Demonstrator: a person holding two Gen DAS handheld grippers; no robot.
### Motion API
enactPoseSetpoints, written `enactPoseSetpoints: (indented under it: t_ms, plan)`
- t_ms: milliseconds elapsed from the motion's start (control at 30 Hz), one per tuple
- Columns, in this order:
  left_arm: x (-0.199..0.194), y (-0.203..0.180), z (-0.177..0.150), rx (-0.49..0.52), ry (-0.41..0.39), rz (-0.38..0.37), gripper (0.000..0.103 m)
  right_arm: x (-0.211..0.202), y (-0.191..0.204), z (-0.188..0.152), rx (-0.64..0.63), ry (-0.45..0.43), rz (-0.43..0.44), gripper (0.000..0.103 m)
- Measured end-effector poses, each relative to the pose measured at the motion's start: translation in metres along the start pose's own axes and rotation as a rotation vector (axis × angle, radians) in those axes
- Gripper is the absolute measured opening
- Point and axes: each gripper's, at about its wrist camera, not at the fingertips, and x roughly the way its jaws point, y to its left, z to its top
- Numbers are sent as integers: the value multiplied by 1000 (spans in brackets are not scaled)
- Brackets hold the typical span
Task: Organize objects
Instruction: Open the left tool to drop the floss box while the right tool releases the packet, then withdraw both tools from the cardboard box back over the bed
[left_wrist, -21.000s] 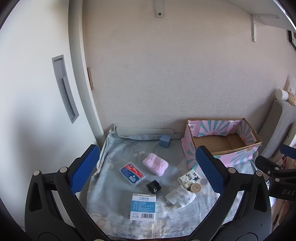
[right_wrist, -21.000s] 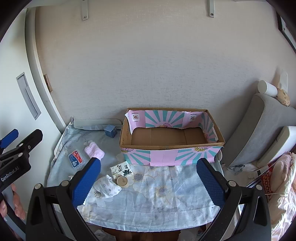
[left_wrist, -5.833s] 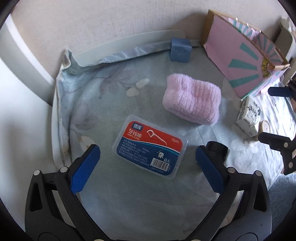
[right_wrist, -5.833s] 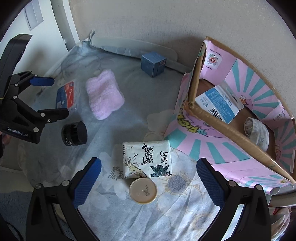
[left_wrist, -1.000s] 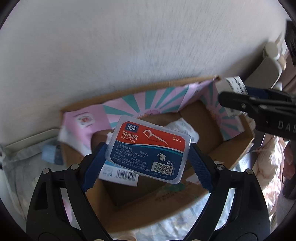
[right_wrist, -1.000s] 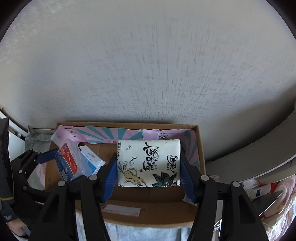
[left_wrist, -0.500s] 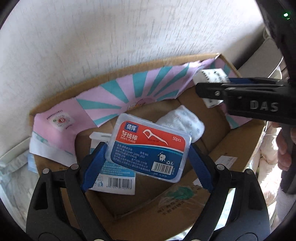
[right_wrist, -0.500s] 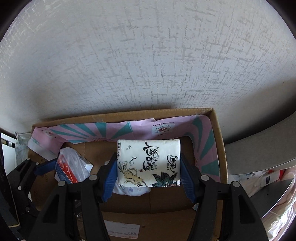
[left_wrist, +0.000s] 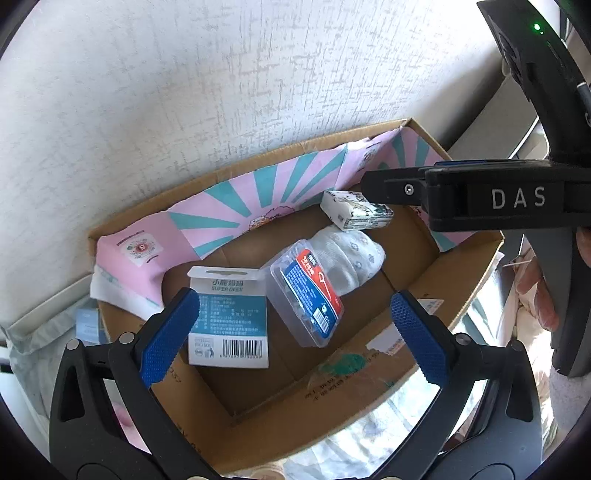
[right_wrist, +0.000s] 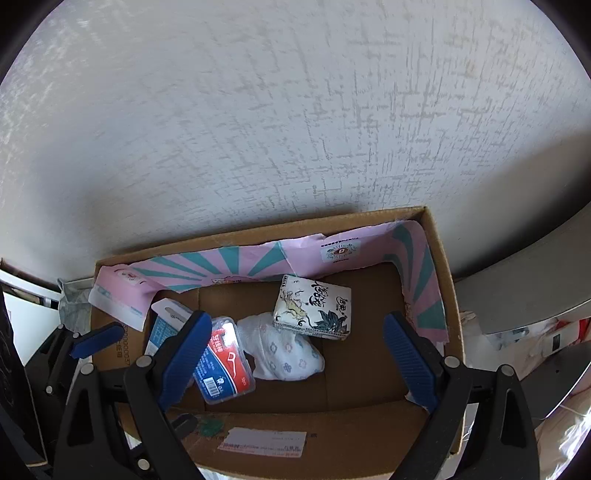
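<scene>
The cardboard box with pink and teal lining stands against the wall; it also shows in the right wrist view. Inside lie the clear dental floss case, a white patterned sock bundle, a blue and white card pack and the tissue pack. My left gripper is open and empty above the box. My right gripper is open and empty above the box.
A textured white wall rises right behind the box. The floral cloth covers the table in front of it. A small blue box sits left of the box. A grey cushion is at the right.
Both grippers have opened. The floss case has dropped from my left gripper into the box and the tissue pack from my right gripper onto the sock bundle.
</scene>
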Motion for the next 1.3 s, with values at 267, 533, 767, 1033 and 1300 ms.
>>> enactPoseSetpoints:
  t_ms: [267, 533, 767, 1033, 1300]
  plan:
    - [-32, 3, -4, -17, -63, 12, 103, -37, 18, 6, -59, -41, 12, 93]
    - [-100, 4, -21, -45, -188, 76, 103, -89, 57, -9, -146, -161, -26, 93]
    - [-162, 11, -59, -131, -298, 170, 103, -156, 86, -43, -214, -316, 21, 93]
    - [-229, 19, -126, -258, -438, 289, 103, -187, 113, -96, -281, -388, 56, 93]
    - [-249, 16, -194, -351, -476, 344, 103, -187, 127, -157, -295, -405, 104, 93]
